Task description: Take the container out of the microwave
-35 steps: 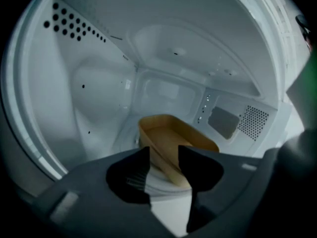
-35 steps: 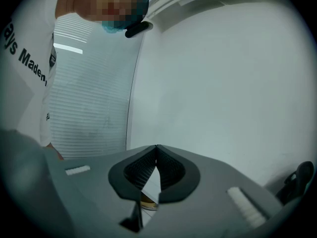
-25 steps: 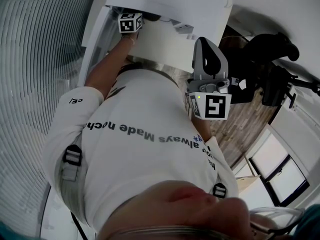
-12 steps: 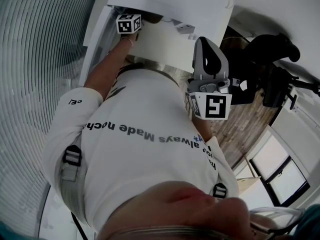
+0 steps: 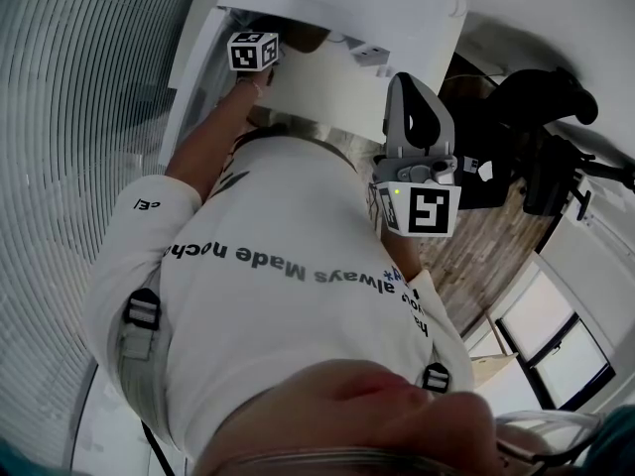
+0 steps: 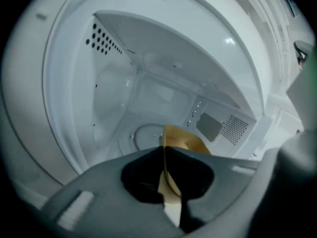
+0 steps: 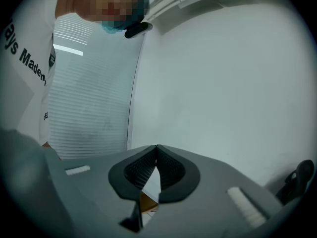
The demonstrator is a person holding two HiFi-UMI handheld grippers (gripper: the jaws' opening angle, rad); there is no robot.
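In the left gripper view I look into the white microwave cavity [image 6: 148,83] with its round turntable [image 6: 143,135] on the floor. A tan container [image 6: 188,140] stands just inside, and my left gripper [image 6: 163,152] is shut on its thin rim, which runs between the two dark pads. From the head view only the left gripper's marker cube [image 5: 253,52] shows, at the mouth of the microwave [image 5: 397,8]; the jaws are hidden. My right gripper [image 7: 156,148] is shut with nothing in it, held in front of the person's chest, its marker cube [image 5: 422,211] facing the head camera.
A bare white wall [image 7: 223,73] and a ribbed blind [image 7: 84,108] lie ahead of the right gripper. The person's white shirt [image 5: 278,266] fills the middle of the head view. Dark equipment [image 5: 536,117] stands on the wooden floor to the right.
The left gripper's cube has shifted slightly and tilted a little at the microwave opening, still gripping the rim. The right gripper has not moved.
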